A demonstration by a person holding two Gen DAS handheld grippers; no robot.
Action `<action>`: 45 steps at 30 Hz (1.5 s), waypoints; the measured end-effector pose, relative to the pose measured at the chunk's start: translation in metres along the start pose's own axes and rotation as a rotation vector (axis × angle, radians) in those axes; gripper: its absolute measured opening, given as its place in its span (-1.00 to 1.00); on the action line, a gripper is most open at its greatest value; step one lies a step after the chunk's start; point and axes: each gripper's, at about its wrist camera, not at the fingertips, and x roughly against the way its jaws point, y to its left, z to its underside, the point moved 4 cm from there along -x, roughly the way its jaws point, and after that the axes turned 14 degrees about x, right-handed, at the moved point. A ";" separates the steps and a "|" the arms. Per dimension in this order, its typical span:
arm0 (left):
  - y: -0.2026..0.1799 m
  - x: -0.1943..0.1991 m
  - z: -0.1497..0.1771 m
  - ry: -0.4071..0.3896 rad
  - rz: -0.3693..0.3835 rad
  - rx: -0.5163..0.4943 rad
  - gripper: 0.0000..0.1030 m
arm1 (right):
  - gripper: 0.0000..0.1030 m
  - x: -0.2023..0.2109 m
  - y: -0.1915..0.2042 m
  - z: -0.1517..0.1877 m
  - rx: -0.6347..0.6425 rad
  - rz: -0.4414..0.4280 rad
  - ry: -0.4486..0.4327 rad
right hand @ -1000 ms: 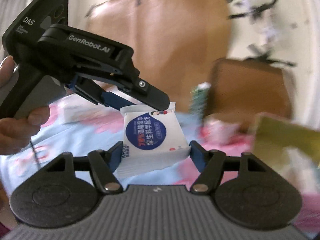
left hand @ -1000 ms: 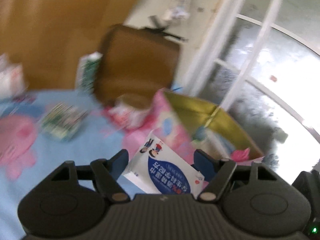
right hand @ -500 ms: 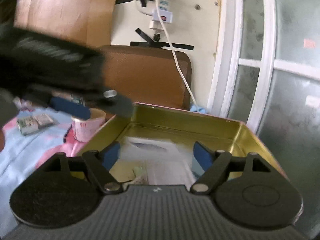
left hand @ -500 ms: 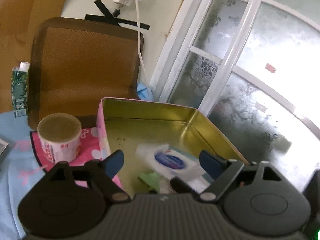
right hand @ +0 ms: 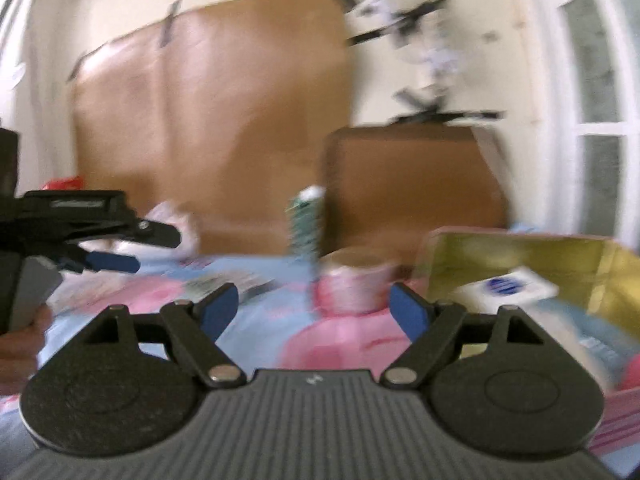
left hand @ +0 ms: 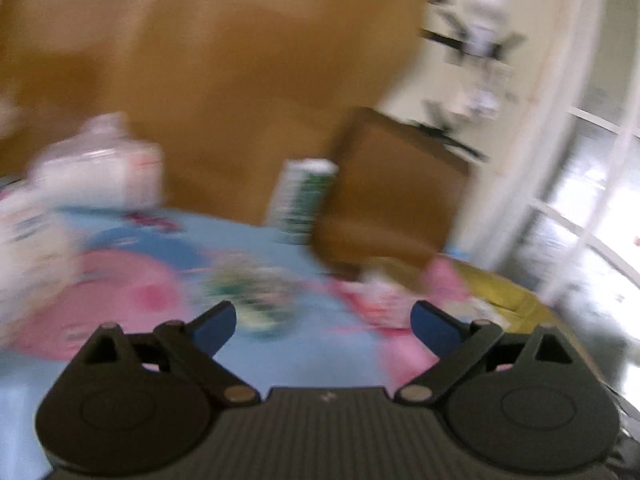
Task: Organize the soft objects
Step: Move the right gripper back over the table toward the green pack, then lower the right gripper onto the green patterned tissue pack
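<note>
Gold-walled tin (right hand: 520, 248) at the right, open-topped and set on the blue-and-pink cloth (left hand: 300, 360), so well placed for dropping things in from above. Inside it, lying flat against the far wall, a white soft pack with a blue oval label (right hand: 508, 286); apparently already sorted.

Left tool (left hand: 324, 316) wide, having just been opening, nothing between the blue pads; aimed out over the cloth toward a blurred green-patterned packet (left hand: 252, 300) a little beyond the tips, probably the next pick. Spread that far, presumably, to take a broad, yielding pack without crushing it.

Right tool (right hand: 314, 300) wide too, just been opening, holding nothing; pointed left of the tin, with a pink tub (right hand: 354, 284) beyond its right pad.

Farther back, a green carton (right hand: 306, 220) upright near the brown chair back (right hand: 412, 184). At the far left, white bags (left hand: 96, 168), too blurred to identify.
</note>
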 end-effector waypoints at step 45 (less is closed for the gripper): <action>0.096 0.011 -0.010 -0.042 -0.033 0.263 0.90 | 0.65 -0.101 0.085 0.001 0.043 -0.157 0.242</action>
